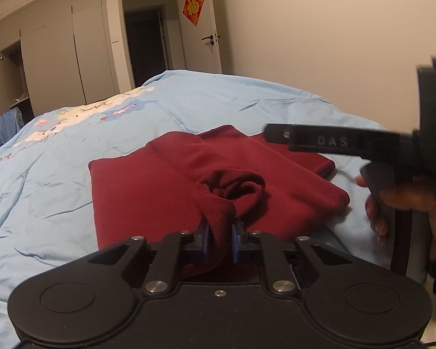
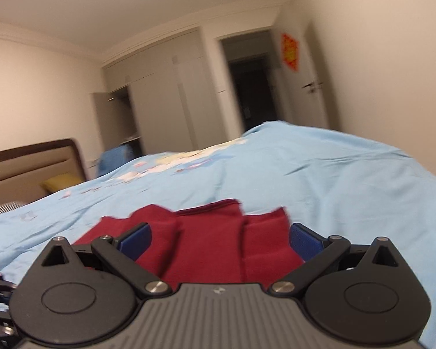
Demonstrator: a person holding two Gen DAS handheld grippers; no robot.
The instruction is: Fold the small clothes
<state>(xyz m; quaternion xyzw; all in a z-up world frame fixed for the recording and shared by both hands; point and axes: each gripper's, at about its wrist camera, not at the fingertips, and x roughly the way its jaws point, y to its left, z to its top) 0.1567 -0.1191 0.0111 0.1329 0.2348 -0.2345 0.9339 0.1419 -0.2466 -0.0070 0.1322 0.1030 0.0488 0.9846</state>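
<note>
A dark red garment point(image 1: 148, 186) lies partly folded on the light blue bedspread point(image 1: 58, 174). My left gripper point(image 1: 220, 234) is shut on a bunched ribbed edge of the garment, which rises in a loose roll just ahead of the blue pads. The other gripper's black finger point(image 1: 328, 141) reaches in from the right above the cloth, held by a hand point(image 1: 392, 203). In the right wrist view the red garment point(image 2: 206, 247) lies below and between the blue pads point(image 2: 305, 242). My right gripper point(image 2: 219, 240) stands wide open, holding nothing. That view is blurred.
The blue bedspread point(image 2: 319, 180) with a cartoon print covers the whole bed. A padded headboard point(image 2: 29, 163) and a yellow pillow point(image 2: 59, 181) stand at the left. Wardrobe doors point(image 1: 66, 52), a dark doorway point(image 1: 148, 40) and a door with a red decoration point(image 1: 193, 5) lie beyond the bed.
</note>
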